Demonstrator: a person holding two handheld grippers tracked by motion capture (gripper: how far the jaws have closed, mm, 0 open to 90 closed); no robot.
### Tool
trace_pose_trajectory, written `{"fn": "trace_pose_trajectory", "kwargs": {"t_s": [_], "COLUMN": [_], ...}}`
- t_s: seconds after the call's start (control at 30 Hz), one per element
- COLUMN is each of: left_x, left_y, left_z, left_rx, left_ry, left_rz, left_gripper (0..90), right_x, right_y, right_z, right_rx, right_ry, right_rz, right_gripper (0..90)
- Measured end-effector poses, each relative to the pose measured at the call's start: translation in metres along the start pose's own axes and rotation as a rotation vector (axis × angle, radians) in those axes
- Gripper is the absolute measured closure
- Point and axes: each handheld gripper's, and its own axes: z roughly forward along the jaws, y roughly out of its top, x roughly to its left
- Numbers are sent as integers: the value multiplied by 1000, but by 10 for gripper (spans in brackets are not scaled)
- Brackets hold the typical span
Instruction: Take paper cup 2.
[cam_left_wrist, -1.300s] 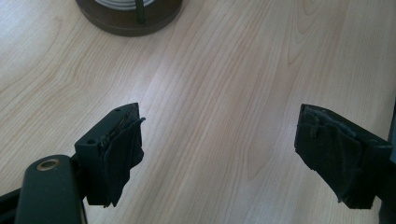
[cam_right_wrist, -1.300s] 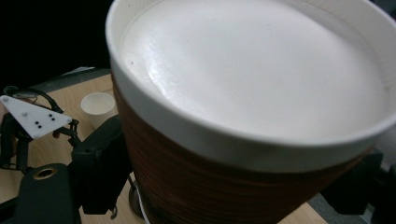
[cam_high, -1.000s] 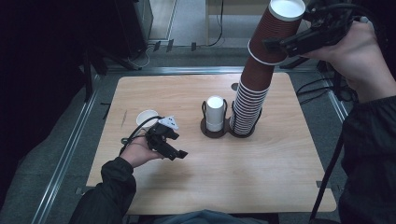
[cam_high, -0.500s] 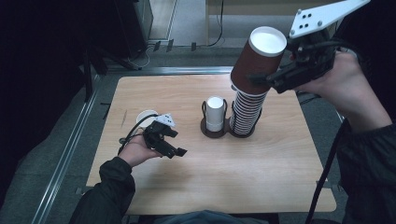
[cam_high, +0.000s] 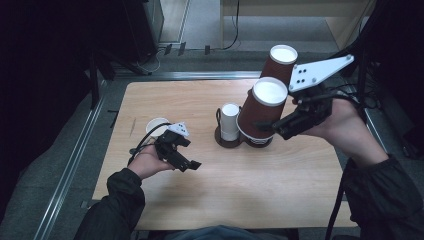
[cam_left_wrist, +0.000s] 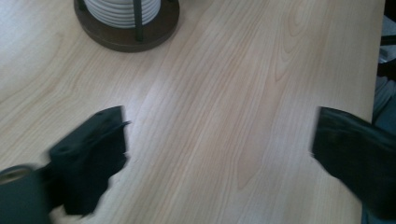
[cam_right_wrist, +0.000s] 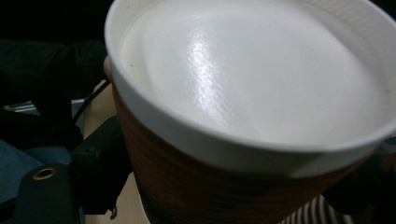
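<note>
Item: 1 brown paper cup (cam_high: 261, 116), light, crushable; my right tongs (cam_high: 274, 129) clamp its ribbed wall. Left tongs (cam_high: 186, 161) wide, empty.

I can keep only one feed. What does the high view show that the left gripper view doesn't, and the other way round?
High view: the right tool gripping a brown cup, a second brown cup behind it, and a white cup beside the left tool. Left gripper view: a close look at bare wood between the left tool's jaws, which have just been opening. Both: the table and the holder base.
</note>
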Motion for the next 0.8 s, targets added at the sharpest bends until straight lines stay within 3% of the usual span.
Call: {"fn": "trace_pose_trajectory", "kwargs": {"t_s": [0.2, 0.37, 0.6, 0.8], "left_x": [-2, -2, -6, -11], "left_y": [1, 1, 3, 5], "left_z": [-1, 0, 1, 5], "left_rx": [-28, -21, -36, -46], "left_ry": [-17, -6, -18, -45], "left_rz": [7, 14, 36, 51], "left_gripper": [0, 0, 0, 0], "right_x": [5, 9, 8, 7], "right_y": [-24, -44, -77, -101], "right_z": [25, 46, 77, 105], "right_rx": [16, 20, 25, -31], "right_ry": [26, 41, 53, 90], "right_rz": [13, -2, 38, 57], "right_gripper": [159, 159, 159, 159]}}
